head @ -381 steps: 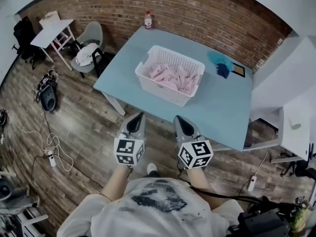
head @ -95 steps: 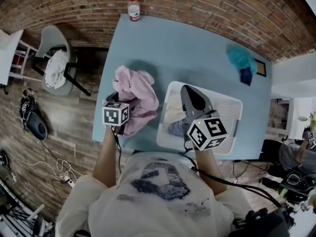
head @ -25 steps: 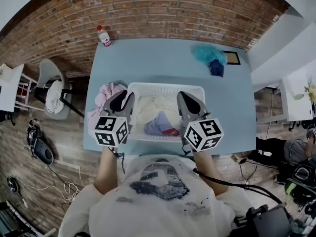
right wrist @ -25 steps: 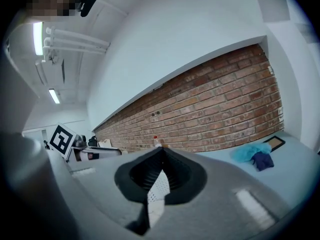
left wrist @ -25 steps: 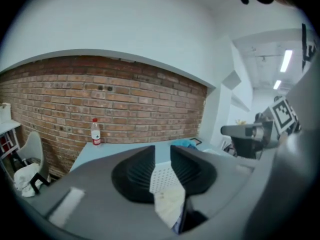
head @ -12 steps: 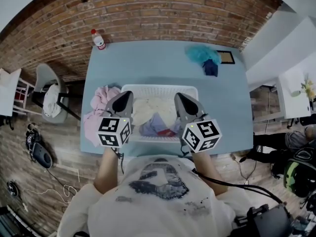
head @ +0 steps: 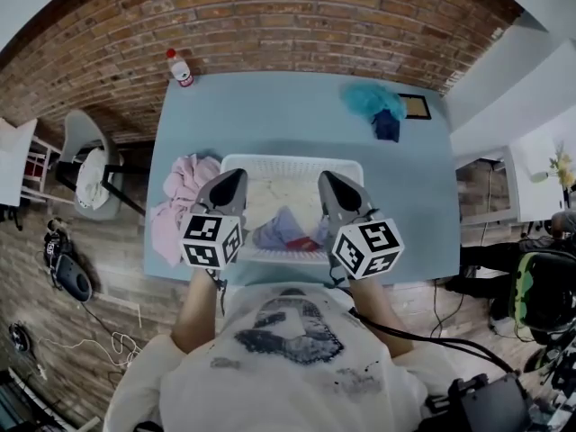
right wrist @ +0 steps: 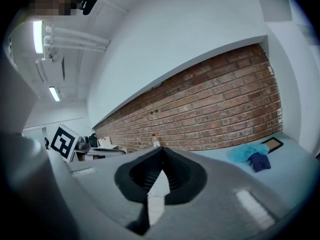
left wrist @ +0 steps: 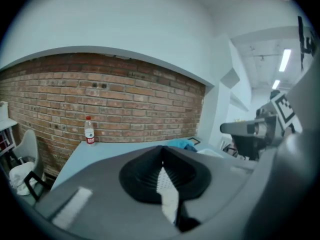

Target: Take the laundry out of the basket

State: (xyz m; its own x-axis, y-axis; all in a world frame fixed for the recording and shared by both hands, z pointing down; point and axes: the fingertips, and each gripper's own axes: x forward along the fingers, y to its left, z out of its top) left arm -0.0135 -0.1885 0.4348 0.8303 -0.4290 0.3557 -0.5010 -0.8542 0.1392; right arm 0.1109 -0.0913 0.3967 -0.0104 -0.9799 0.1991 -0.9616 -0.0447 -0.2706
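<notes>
A white laundry basket (head: 292, 160) stands on the blue table (head: 270, 115), near its front edge. Inside lie a cream cloth (head: 270, 194), a blue-purple garment (head: 283, 227) and something red (head: 307, 241). A pink garment pile (head: 180, 196) lies on the table, left of the basket. My left gripper (head: 236, 175) hovers over the basket's left part, shut and empty. My right gripper (head: 326, 177) hovers over the right part, also shut and empty. In both gripper views the jaws meet at the tip (left wrist: 161, 149) (right wrist: 161, 150) with nothing between them.
A teal cloth (head: 367, 101) and a dark blue cloth (head: 387, 126) lie at the table's far right beside a small frame (head: 416, 106). A bottle (head: 180, 67) stands at the far left corner. A brick wall runs behind. A grey chair (head: 85, 174) stands left of the table.
The pink garment, held up by my left gripper a few seconds ago, now lies on the table. Over the last second, my left gripper has edged slightly right over the basket; the right one has barely moved.
</notes>
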